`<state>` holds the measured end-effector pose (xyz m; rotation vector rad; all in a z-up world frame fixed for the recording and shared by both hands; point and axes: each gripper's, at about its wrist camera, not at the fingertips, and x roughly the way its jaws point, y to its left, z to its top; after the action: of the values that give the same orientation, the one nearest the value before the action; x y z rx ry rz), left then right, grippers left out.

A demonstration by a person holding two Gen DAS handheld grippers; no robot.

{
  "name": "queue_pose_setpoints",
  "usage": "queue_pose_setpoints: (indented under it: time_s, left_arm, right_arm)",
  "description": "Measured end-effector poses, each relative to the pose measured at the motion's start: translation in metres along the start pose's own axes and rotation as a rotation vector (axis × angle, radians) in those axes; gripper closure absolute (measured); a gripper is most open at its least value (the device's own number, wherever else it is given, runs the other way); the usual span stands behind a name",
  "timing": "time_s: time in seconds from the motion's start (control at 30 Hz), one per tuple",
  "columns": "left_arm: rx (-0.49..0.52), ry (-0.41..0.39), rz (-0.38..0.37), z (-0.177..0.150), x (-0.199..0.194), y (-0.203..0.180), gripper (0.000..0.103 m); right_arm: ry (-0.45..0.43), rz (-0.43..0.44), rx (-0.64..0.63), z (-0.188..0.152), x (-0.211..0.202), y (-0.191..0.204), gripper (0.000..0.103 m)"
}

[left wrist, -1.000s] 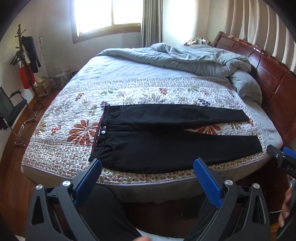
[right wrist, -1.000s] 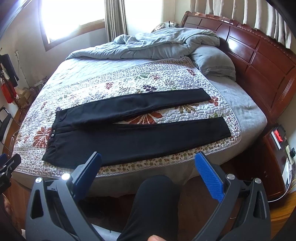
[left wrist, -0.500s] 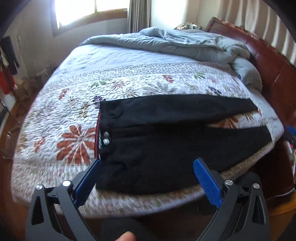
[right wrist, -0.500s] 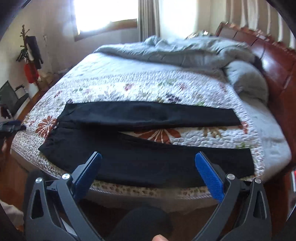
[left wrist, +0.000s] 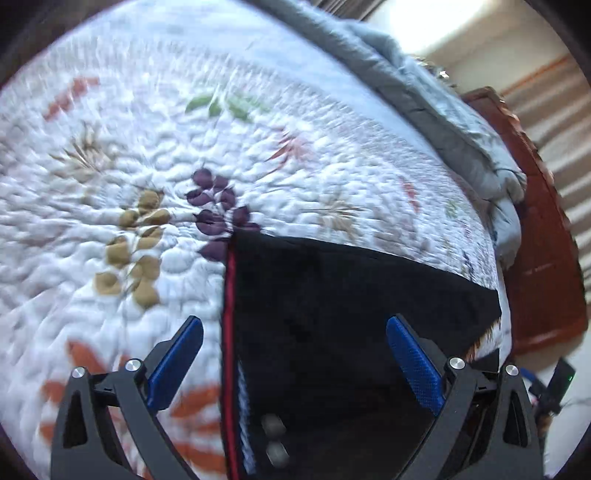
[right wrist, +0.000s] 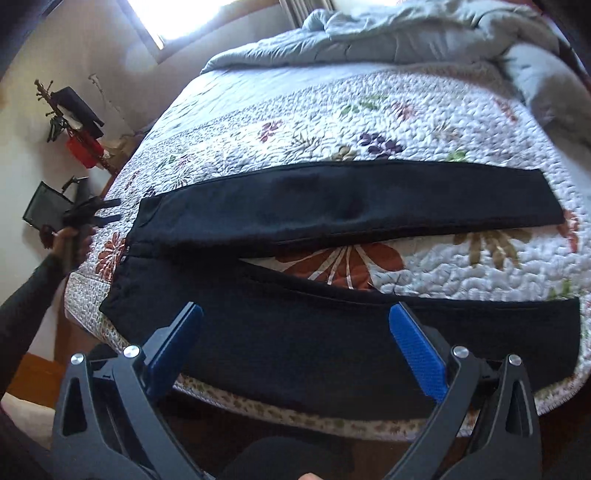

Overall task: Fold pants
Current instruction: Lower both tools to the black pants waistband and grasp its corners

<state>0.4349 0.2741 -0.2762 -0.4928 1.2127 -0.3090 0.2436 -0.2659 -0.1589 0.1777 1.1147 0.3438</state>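
Observation:
Black pants [right wrist: 332, 332] lie flat on the floral quilt [right wrist: 332, 122], waist to the left, two legs spread to the right. In the left wrist view the pants [left wrist: 332, 314] fill the lower middle, with the red-lined waistband edge [left wrist: 229, 332] and two buttons [left wrist: 275, 439] close below. My left gripper [left wrist: 293, 358] is open and empty, low over the waistband's far corner; it also shows in the right wrist view [right wrist: 107, 212]. My right gripper [right wrist: 295, 347] is open and empty above the near leg.
A rumpled grey duvet [right wrist: 406, 33] and pillow [right wrist: 546, 77] lie at the bed's far side. A dark wooden headboard [left wrist: 543, 240] stands on the right. A coat stand [right wrist: 70, 122] and chair [right wrist: 48, 208] are left of the bed, by the wall.
Both grippers have moved forward over the bed. The left one has dropped close to the waistband's far corner; the right one has come closer over the near leg. Both stay open.

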Motion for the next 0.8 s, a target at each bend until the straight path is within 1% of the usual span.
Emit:
queue_pose_setpoints:
  time_s: [0.07,0.1,0.17,0.23,0.27,0.3,0.33,0.37,0.4,0.43,0.47,0.53,0.57,0.6,0.7,0.8]
  left_arm:
    - [-0.005,0.025,-0.021,0.010,0.018,0.007,0.004]
    - [0.002,0.039,-0.028,0.015,0.030,0.010,0.004]
    - [0.030,0.064,-0.025,0.024,0.044,0.012,0.004]
    - [0.074,0.087,-0.013,0.029,0.052,0.006,0.004]
    - [0.095,0.095,-0.009,0.030,0.054,0.003,0.004]
    - [0.118,0.107,0.004,0.031,0.055,0.000,0.004]
    - [0.142,0.118,-0.006,0.031,0.056,-0.007,0.006]
    - [0.165,0.133,-0.016,0.030,0.058,-0.013,0.009]
    - [0.188,0.143,-0.003,0.030,0.060,-0.016,0.012]
    - [0.218,0.157,0.020,0.030,0.065,-0.021,0.018]
    - [0.229,0.170,0.033,0.029,0.068,-0.023,0.021]
    - [0.228,0.181,0.060,0.031,0.074,-0.022,0.030]
    - [0.220,0.180,0.058,0.033,0.074,-0.019,0.032]
    - [0.206,0.178,0.057,0.035,0.074,-0.017,0.036]
    - [0.180,0.179,0.044,0.038,0.071,-0.010,0.039]
    - [0.148,0.173,0.039,0.038,0.069,-0.004,0.039]
  right_arm:
    - [0.023,0.020,0.005,0.009,0.010,-0.011,0.003]
    - [0.043,0.055,0.018,0.015,0.016,-0.021,0.003]
    - [0.082,0.112,0.048,0.027,0.025,-0.043,0.003]
    - [0.108,0.145,0.068,0.040,0.029,-0.065,0.003]
    - [0.111,0.160,0.083,0.047,0.029,-0.078,0.003]
    - [0.116,0.178,0.115,0.059,0.028,-0.102,0.003]
    - [0.118,0.188,0.134,0.065,0.026,-0.117,0.003]
    - [0.123,0.189,0.157,0.078,0.024,-0.141,0.003]
    - [0.116,0.171,0.170,0.086,0.020,-0.158,0.003]
    - [0.107,0.151,0.189,0.097,0.017,-0.180,0.003]
    - [0.105,0.139,0.210,0.106,0.014,-0.201,0.003]
    - [0.105,0.089,0.268,0.126,0.012,-0.253,0.003]
    - [0.117,0.052,0.299,0.136,0.015,-0.282,0.003]
    - [0.124,0.028,0.316,0.141,0.018,-0.299,0.003]
    - [0.164,-0.019,0.364,0.151,0.037,-0.356,0.003]
    - [0.197,-0.023,0.379,0.157,0.061,-0.393,0.003]
